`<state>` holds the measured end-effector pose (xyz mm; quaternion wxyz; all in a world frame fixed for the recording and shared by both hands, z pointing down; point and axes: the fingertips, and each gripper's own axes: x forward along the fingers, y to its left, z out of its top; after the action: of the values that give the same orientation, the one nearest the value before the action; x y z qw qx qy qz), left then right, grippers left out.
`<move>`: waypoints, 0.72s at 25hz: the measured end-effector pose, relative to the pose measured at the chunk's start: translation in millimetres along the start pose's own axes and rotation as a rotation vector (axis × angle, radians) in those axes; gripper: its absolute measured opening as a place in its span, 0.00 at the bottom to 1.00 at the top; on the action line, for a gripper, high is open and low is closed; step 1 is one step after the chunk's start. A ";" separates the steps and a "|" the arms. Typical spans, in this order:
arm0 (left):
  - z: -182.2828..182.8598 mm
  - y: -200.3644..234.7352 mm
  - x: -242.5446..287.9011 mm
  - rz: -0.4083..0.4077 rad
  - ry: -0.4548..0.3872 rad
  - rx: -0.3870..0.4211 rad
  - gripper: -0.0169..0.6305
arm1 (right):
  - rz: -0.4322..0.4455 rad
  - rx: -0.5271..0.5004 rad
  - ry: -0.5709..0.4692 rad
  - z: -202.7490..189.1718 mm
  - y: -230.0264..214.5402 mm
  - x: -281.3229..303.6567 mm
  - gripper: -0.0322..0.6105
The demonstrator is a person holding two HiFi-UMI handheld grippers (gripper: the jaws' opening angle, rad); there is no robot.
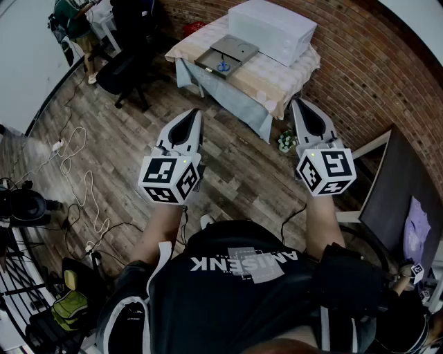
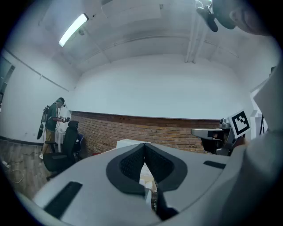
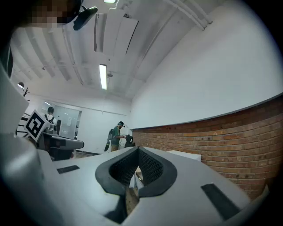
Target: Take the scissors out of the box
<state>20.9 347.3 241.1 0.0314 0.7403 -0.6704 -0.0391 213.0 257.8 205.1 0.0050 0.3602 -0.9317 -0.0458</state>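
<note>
Wood-plank flooring [image 1: 228, 173] runs under us from our feet to a brick wall [image 1: 360, 62]. Nearest to us is our own black shirt [image 1: 242, 290], and both forearms reach forward from it. We hold the left gripper [image 1: 195, 113] and the right gripper [image 1: 297, 104] level and side by side, well apart from each other, above bare floor. In the left gripper view the two dark pads of the left gripper [image 2: 144, 145] meet at their tips with nothing between them. The right gripper view shows the right gripper [image 3: 137, 149] pressed together in the same way, and it is empty too. Loose cables [image 1: 76, 173] trail over the planks off to our left. Beyond the jaw tips stands a table [image 1: 277, 79] under a pale checked cloth, out of reach of both grippers. On its near corner lies a shallow grey box [image 1: 235, 50], open at the top. A small blue-handled thing inside it, which we take for the scissors [image 1: 223, 66], is too small for us to make out clearly. Just behind that sits a large white box [image 1: 271, 28]. Farther left, past a black office chair [image 1: 124, 66], a person [image 1: 73, 21] stands by the white wall.
</note>
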 end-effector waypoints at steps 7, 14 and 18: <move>5.0 6.8 -4.3 0.020 -0.015 -0.004 0.05 | 0.003 0.000 -0.002 1.6 4.4 1.2 0.11; 1.1 9.2 -0.4 0.010 0.006 -0.012 0.05 | 0.015 0.009 -0.001 2.2 8.8 7.6 0.11; -4.3 12.8 -0.3 -0.002 0.023 -0.032 0.05 | 0.016 0.013 -0.008 2.9 15.5 8.9 0.11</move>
<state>8.6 346.3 246.7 0.0511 0.7407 -0.6686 -0.0416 195.8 263.5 203.4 -0.0007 0.3524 -0.9350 -0.0410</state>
